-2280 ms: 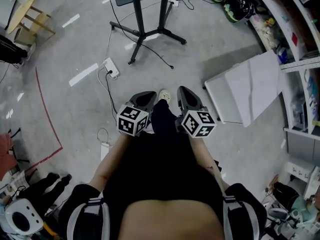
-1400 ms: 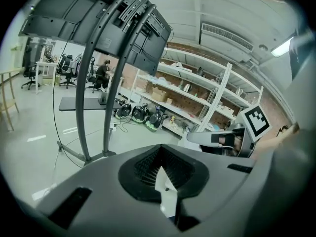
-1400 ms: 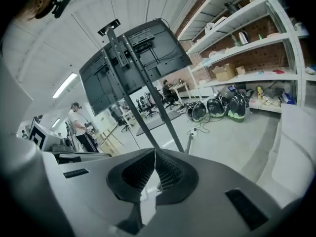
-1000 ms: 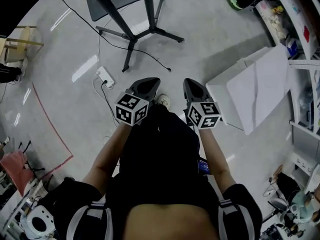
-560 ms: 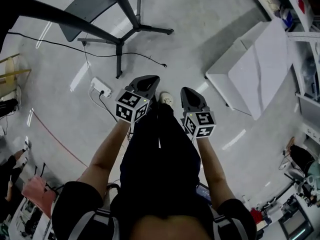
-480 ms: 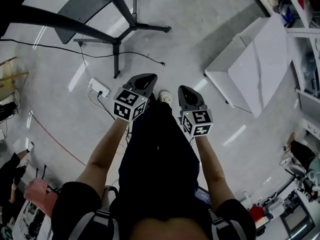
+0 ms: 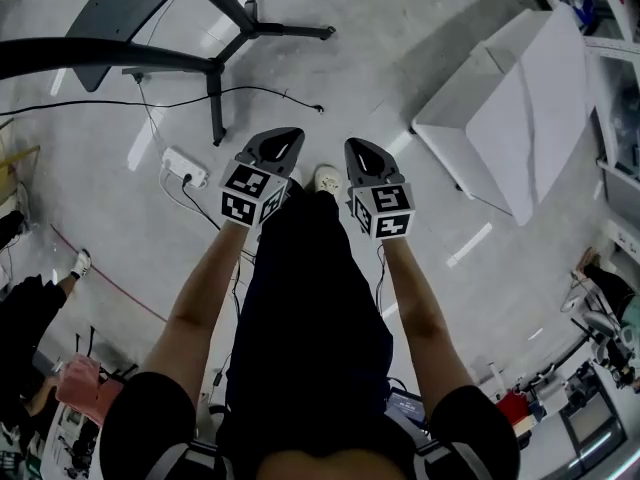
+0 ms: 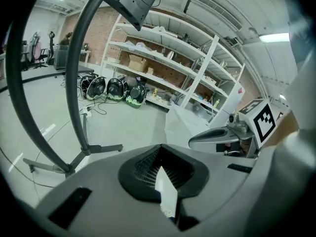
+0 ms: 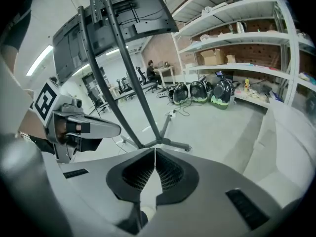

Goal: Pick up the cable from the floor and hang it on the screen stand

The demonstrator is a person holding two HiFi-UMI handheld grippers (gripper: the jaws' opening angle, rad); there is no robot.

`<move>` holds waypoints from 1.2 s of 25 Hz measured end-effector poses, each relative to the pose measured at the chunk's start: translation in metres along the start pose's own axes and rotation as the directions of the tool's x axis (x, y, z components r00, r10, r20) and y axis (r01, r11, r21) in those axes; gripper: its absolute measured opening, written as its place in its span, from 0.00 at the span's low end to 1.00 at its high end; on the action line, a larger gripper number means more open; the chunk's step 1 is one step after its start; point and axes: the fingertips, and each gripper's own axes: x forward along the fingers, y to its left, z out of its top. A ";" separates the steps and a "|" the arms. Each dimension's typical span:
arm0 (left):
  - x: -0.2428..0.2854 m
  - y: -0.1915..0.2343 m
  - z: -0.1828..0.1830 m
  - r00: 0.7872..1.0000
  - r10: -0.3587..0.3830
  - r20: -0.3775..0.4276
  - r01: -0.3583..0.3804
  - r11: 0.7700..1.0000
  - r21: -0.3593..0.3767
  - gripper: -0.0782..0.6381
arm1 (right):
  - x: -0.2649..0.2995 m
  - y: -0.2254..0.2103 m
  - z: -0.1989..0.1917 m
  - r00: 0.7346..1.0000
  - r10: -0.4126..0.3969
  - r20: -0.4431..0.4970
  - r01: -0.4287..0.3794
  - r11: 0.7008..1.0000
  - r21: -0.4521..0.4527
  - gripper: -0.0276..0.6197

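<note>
Both arms reached forward and down over the floor [image 7: 400, 58], claws side by side and just apart.

Left claw [image 7: 284, 140]: clenched, tips together in its own view, nothing gripped. Marker cube faced up.

Right claw [image 7: 356, 150]: clenched as well, tips met along one line, empty. A white shoe [image 7: 327, 178] showed just below and between the two claws.

Cable [image 7: 262, 89]: thin, black, flat on the floor. It ran in from the left edge of the head view, passed the stand's foot and ended in a free tip ahead of the left claw. Neither claw touched it.

Stand [image 7: 213, 103]: dark splayed legs on the floor ahead and to the left, near the claws. In the right gripper view its twin poles rose at a slant to a dark screen [image 9: 118, 28] overhead.

Power strip [image 7: 185, 166]: white, on the floor left of the left claw, thin leads trailing from it.

White box [image 7: 520, 98]: large, on the floor to the right, well apart from the cable.

Shelves [image 8: 163, 68] lined the far brick wall; contents too small to tell.
</note>
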 end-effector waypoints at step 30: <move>0.178 0.111 -0.210 0.994 0.011 -0.104 -0.025 0.990 -0.141 0.12 | 0.223 -0.086 -0.197 0.968 0.045 -0.247 -0.031 0.998 0.061 0.08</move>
